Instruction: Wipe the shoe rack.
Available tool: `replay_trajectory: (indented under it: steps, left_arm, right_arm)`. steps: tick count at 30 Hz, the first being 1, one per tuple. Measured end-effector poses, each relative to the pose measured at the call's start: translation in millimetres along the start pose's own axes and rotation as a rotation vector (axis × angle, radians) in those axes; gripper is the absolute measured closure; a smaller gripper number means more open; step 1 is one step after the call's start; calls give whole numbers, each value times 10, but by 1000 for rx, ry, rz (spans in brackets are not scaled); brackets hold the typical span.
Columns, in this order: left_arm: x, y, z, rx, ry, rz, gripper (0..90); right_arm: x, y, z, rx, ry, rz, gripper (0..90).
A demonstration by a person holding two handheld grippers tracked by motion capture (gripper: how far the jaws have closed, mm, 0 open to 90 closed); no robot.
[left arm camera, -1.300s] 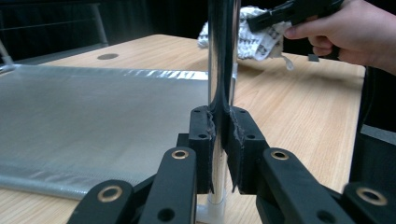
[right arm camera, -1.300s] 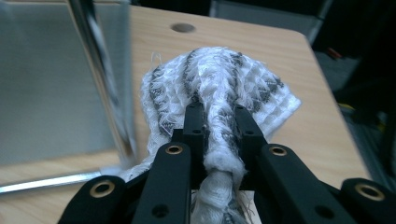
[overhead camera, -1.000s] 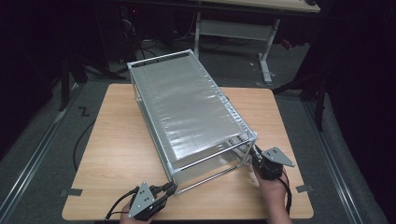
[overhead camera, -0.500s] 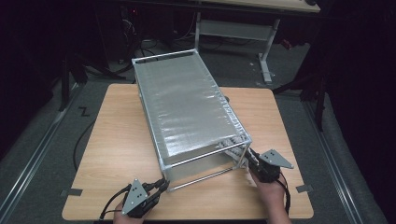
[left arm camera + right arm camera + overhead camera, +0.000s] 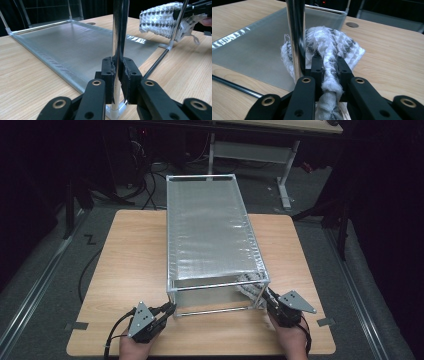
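Observation:
A tall metal frame (image 5: 210,235) with a silver mesh top stands on the wooden table (image 5: 130,260). My left gripper (image 5: 170,310) is at its near left corner; in the left gripper view the left gripper (image 5: 117,72) is shut on the chrome upright pole (image 5: 119,30). My right gripper (image 5: 265,297) is at the near right corner, by a white and black woven cloth (image 5: 250,287). In the right gripper view the right gripper (image 5: 329,67) is shut on that cloth (image 5: 332,42), just right of the corner pole (image 5: 295,32). The cloth (image 5: 160,20) hangs off the table.
The frame's mesh floor (image 5: 75,47) lies flat on the table. Grey tape (image 5: 77,325) marks the table's near corners. Behind the table stand a desk with white legs (image 5: 285,170) and loose cables (image 5: 145,185) on the floor.
The frame has swung from a slant to square with the table, its far end going right. Both grippers went left and nearer with its near end, still shut.

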State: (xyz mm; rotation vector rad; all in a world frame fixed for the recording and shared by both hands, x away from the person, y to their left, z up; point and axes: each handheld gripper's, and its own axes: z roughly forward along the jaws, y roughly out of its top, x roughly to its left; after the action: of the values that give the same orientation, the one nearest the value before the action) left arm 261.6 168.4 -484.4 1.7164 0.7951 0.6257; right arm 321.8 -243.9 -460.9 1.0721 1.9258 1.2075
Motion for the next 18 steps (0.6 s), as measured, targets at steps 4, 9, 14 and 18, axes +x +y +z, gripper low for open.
replay_trajectory:
  steps: [4, 9, 14, 18]
  left_arm:
    - [16, 19, -5, 15, -15, -1, 809]
    - [40, 39, 4, 27, -35, 5, 808]
    - [42, 20, 6, 13, -36, -3, 808]
    - [55, 16, 9, 10, -47, -6, 807]
  right_arm:
    - [-1, 31, -149, -9, -80, 26, 802]
    - [70, 160, -416, -82, -133, 20, 800]
    - [184, 268, -598, -140, -112, -3, 800]
    - [282, 235, -558, -109, -78, -50, 801]
